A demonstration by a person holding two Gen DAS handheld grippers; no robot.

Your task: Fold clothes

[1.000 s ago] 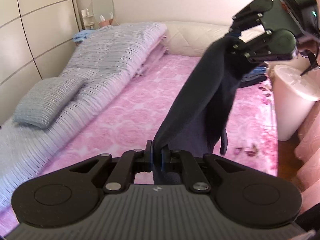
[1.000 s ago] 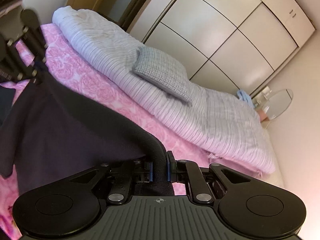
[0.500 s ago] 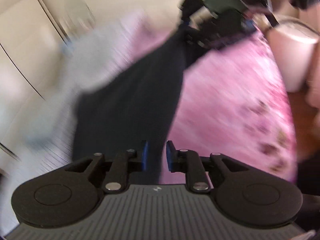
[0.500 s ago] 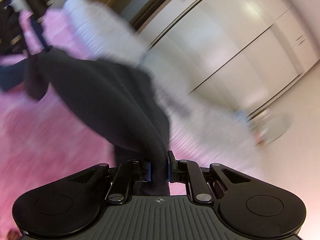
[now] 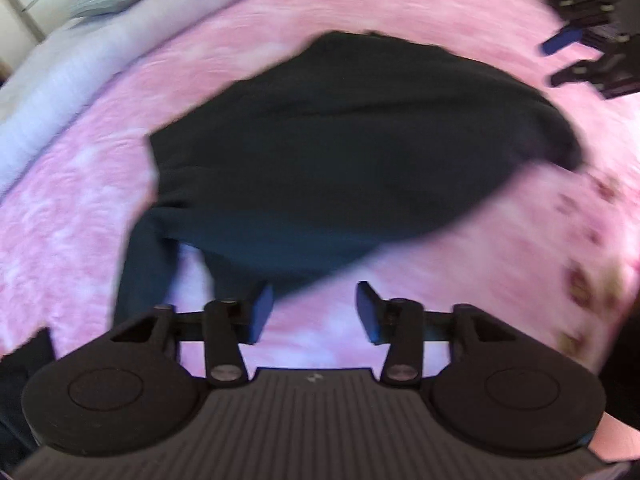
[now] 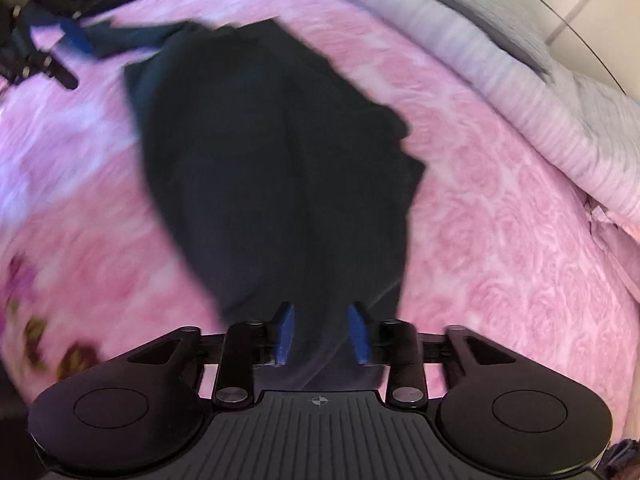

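Dark garment (image 5: 344, 152) is lying spread on the pink bed (image 5: 500, 272), toward its middle, beside the grey quilt (image 5: 80, 48) running along one edge. Left tool (image 5: 314, 314) is opening with nothing between its jaws; right tool (image 6: 322, 334) is opening over the cloth's edge, pads not pressing it. Folding is seemingly barely beginning. No writing is showing.

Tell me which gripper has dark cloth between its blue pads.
The right gripper: the black garment runs between its opening jaws, pads clear of it. The left gripper, also opening, shows only pink bedcover there.
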